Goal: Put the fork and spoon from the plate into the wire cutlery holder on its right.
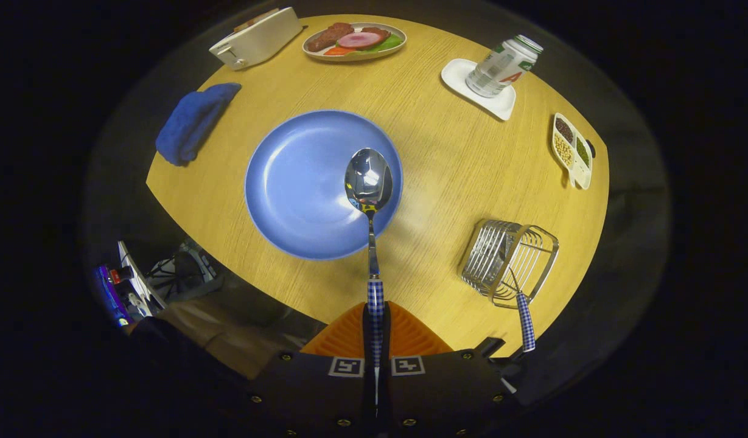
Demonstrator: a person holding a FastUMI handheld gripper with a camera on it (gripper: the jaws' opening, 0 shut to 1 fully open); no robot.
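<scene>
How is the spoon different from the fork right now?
The spoon is clamped by its handle between the tongs, its bowl over the blue plate; the fork already sits in the wire holder. The spoon points straight ahead; the fork leans, handle sticking out. Both have blue checked handles.

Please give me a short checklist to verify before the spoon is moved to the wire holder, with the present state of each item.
1. Gripper shut on the spoon handle: ok.
2. Spoon lifted over the plate: ok.
3. Plate holds no other cutlery: ok.
4. Fork in the holder, handle sticking out: ok.
5. Room left in the holder for the spoon: cannot tell.
6. Table between plate and holder free of obstacles: ok.
</scene>
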